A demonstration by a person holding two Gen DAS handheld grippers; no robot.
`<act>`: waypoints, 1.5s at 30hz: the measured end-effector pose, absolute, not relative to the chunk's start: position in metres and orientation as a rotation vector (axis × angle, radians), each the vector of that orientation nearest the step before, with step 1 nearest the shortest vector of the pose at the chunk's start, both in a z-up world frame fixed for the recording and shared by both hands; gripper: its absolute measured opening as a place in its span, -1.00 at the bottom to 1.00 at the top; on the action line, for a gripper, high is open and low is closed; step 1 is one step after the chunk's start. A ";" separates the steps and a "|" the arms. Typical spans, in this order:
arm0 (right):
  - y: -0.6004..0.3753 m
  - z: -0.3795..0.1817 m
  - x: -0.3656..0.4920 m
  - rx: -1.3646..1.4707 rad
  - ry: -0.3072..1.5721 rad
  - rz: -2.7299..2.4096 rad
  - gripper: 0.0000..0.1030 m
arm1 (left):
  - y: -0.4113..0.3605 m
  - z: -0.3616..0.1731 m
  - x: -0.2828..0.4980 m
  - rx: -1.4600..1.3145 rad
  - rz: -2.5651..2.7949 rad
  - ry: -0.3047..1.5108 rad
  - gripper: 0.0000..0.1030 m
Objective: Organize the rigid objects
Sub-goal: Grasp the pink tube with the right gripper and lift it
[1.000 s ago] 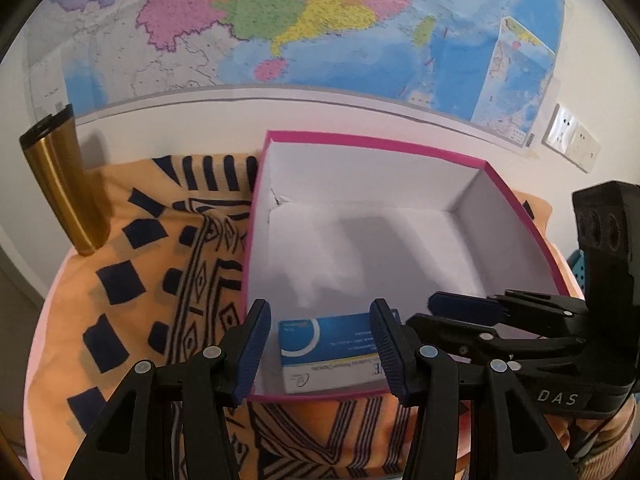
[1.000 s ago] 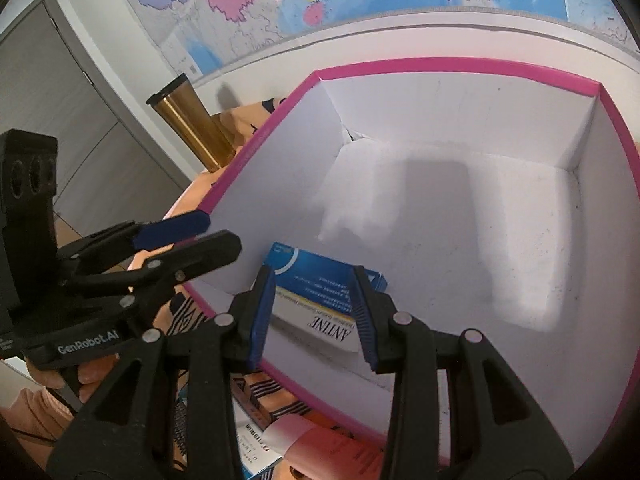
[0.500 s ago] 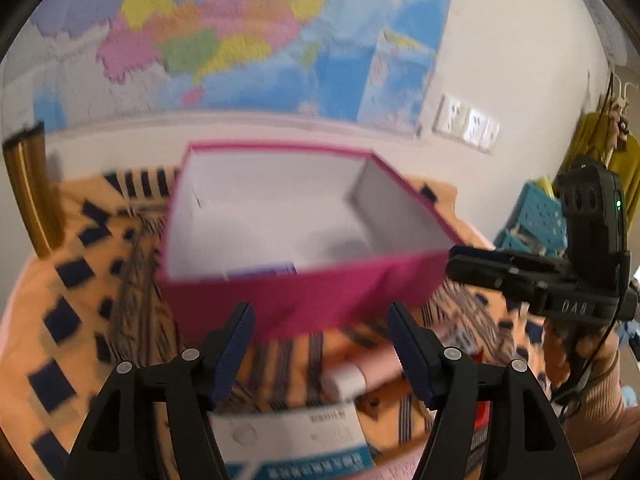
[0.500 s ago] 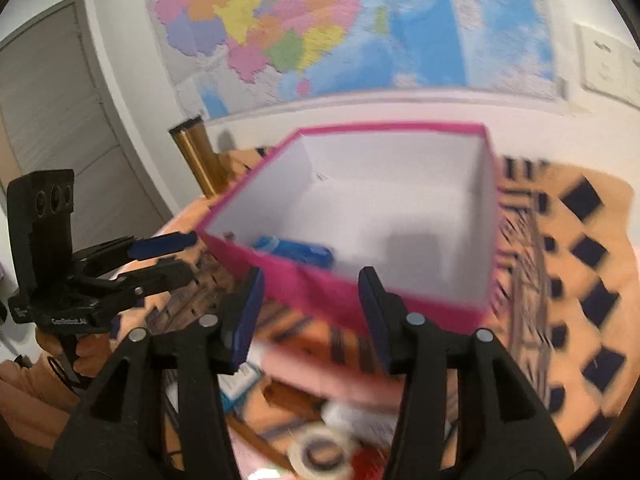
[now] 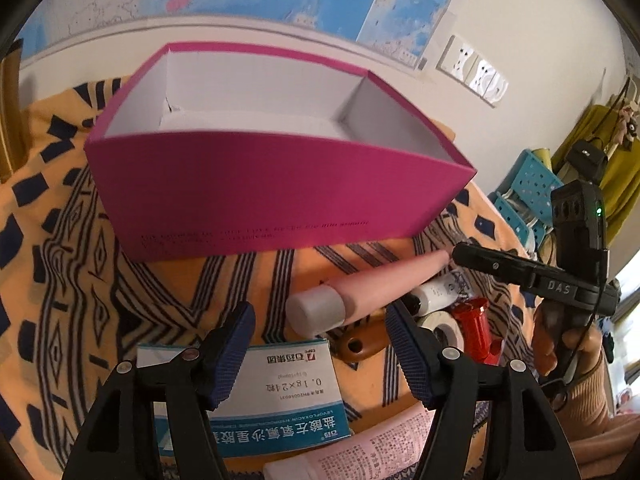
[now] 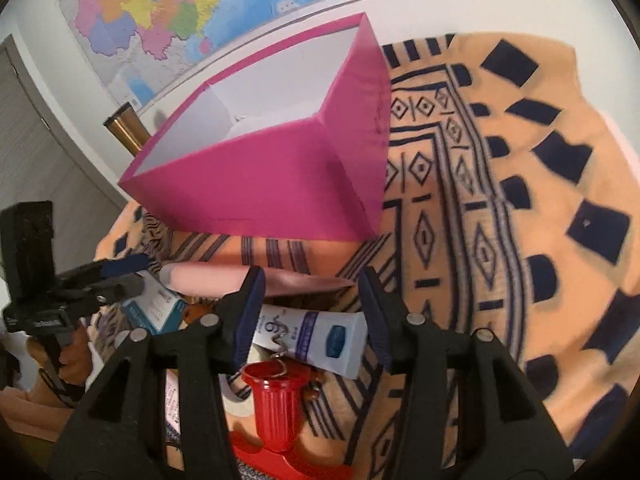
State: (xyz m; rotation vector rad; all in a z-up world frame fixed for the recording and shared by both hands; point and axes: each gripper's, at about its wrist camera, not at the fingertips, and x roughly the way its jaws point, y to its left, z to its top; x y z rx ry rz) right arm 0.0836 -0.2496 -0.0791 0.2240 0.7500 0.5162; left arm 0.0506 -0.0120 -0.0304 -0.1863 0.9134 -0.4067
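Observation:
The open pink box [image 5: 280, 192] with white inside walls stands on the patterned cloth; its floor is hidden by the near wall. My left gripper [image 5: 320, 332] hovers open in front of it, above a blue-and-white medicine box [image 5: 260, 392] and a pink tube with a white cap [image 5: 360, 296]. My right gripper [image 6: 312, 304] is open too, with a white-and-blue tube [image 6: 320, 336] lying below its fingers and a red corkscrew [image 6: 276, 404] nearer the camera. Nothing is gripped. Each gripper shows in the other's view: right gripper [image 5: 464, 254], left gripper [image 6: 128, 272].
A tape roll [image 5: 440, 328], a brown wooden handle [image 5: 360, 346] and a pink printed pack [image 5: 360, 452] lie in the pile. A gold tumbler [image 6: 124, 128] stands behind the pink box [image 6: 260, 184]. Bare patterned cloth [image 6: 520, 240] spreads to the right. A blue basket [image 5: 528, 188] sits off the table.
Both grippers have pulled back out of the pink box and dropped toward the pile in front of it. Their jaws stand wider, and the small boxes once between them are gone.

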 end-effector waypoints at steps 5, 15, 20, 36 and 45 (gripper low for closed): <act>-0.243 -0.080 0.085 0.219 0.741 0.545 -0.01 | -0.017 -0.037 0.053 -0.183 -0.414 0.936 0.18; -0.241 -0.086 0.094 0.201 0.730 0.551 -0.04 | -0.021 -0.046 0.063 -0.208 -0.415 0.964 0.00; -0.239 -0.095 0.104 0.193 0.752 0.553 -0.11 | -0.025 -0.047 0.068 -0.196 -0.395 0.964 0.00; -0.239 -0.099 0.114 0.187 0.745 0.543 -0.13 | -0.036 -0.054 0.078 -0.160 -0.355 0.985 -0.23; -0.242 -0.088 0.099 0.185 0.723 0.537 -0.18 | -0.035 -0.032 0.067 -0.131 -0.366 0.938 -0.23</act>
